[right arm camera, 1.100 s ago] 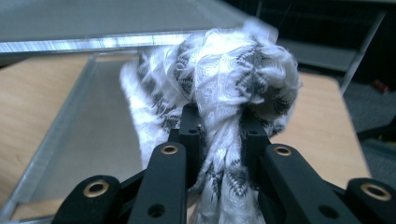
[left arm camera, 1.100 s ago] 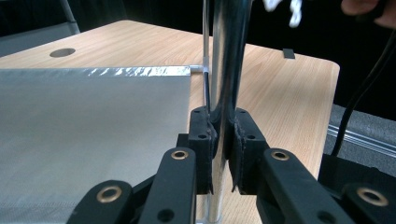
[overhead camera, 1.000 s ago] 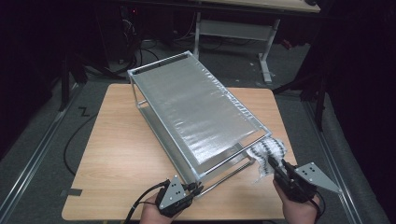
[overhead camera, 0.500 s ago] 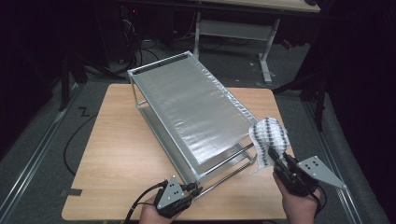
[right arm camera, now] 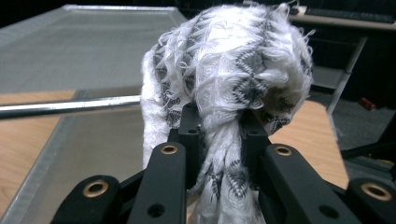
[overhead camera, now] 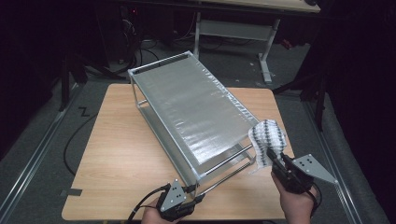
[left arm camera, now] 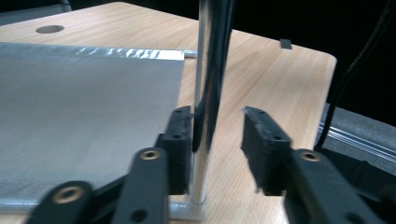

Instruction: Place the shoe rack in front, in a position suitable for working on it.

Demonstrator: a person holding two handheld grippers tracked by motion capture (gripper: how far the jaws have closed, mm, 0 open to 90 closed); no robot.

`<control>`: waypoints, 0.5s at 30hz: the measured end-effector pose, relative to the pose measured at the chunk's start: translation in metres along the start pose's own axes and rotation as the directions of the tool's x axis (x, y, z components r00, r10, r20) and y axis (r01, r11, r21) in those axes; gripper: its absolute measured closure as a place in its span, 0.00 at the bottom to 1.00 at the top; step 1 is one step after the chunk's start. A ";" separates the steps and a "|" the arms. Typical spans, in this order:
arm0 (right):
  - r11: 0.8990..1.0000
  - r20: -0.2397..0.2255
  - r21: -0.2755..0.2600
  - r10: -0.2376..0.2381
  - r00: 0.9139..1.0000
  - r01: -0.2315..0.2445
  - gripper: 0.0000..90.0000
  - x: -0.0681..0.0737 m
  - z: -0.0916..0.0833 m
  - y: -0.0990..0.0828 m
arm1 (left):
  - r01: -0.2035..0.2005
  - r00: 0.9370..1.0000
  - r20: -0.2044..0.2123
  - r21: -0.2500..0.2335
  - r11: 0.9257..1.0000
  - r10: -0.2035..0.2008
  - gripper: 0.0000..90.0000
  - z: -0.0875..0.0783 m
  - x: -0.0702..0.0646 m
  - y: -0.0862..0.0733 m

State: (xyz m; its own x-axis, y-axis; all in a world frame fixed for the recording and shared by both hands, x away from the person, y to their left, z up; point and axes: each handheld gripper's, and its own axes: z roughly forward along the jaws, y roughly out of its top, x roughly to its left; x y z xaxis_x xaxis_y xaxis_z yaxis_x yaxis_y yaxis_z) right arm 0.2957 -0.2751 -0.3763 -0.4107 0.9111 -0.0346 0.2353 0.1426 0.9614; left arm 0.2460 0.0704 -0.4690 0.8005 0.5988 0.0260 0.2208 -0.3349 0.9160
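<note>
Right gripper (overhead camera: 275,161), clamped tight on a fuzzy white-and-grey cloth (overhead camera: 266,140), raised just beside the near right corner of the metal rack (overhead camera: 187,107), off its top shelf. Left gripper (left arm camera: 217,140) at the rack's near corner post (left arm camera: 212,70), jaws just opening, one pad touching the post, the other apart.

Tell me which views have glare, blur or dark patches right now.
High view: surroundings black, table evenly lit, sheen on the rack top. Left gripper view: bright streak down the chrome post, left gripper near parts soft. Right gripper view: fuzzy cloth washed out at top, right gripper sharp, background dark.
</note>
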 end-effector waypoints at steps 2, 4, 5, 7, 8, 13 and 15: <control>1.000 -0.013 0.017 -0.004 1.000 0.004 0.85 0.002 0.003 -0.002 | 0.059 0.998 -0.004 -0.023 0.998 -0.060 0.87 0.001 -0.001 -0.002; 1.000 -0.029 0.018 -0.002 1.000 0.003 0.85 0.005 0.004 -0.003 | 0.045 0.999 -0.006 -0.015 0.999 -0.045 0.89 -0.001 0.001 -0.002; 1.000 -0.040 0.019 -0.005 0.999 0.005 0.85 0.007 0.005 -0.004 | 0.049 0.999 -0.009 -0.019 0.999 -0.049 0.89 -0.001 -0.001 -0.002; 1.000 -0.057 0.021 -0.011 0.998 0.012 0.85 0.012 0.005 -0.005 | 0.015 1.000 -0.014 -0.008 1.000 -0.015 0.89 -0.001 0.001 -0.002; 1.000 -0.067 0.023 -0.015 0.998 0.017 0.85 0.015 0.004 -0.005 | 0.022 1.000 -0.010 -0.013 1.000 -0.022 0.89 -0.001 0.000 -0.002; 0.999 -0.114 0.025 -0.038 0.993 0.041 0.85 0.029 0.002 -0.006 | 0.028 1.000 0.003 -0.020 0.999 -0.028 0.89 0.000 0.000 -0.002; 0.999 -0.137 0.024 -0.040 0.990 0.044 0.85 0.035 0.000 -0.006 | 0.026 1.000 0.003 -0.019 0.999 -0.026 0.89 0.000 0.000 -0.002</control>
State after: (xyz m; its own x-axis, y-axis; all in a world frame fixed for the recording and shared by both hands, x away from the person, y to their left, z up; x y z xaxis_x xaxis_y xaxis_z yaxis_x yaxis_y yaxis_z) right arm 0.2803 -0.2442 -0.3833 -0.5370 0.8428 -0.0353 0.2381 0.1916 0.9521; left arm 0.2461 0.0710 -0.4708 0.7963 0.6050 0.0006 0.2310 -0.3050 0.9239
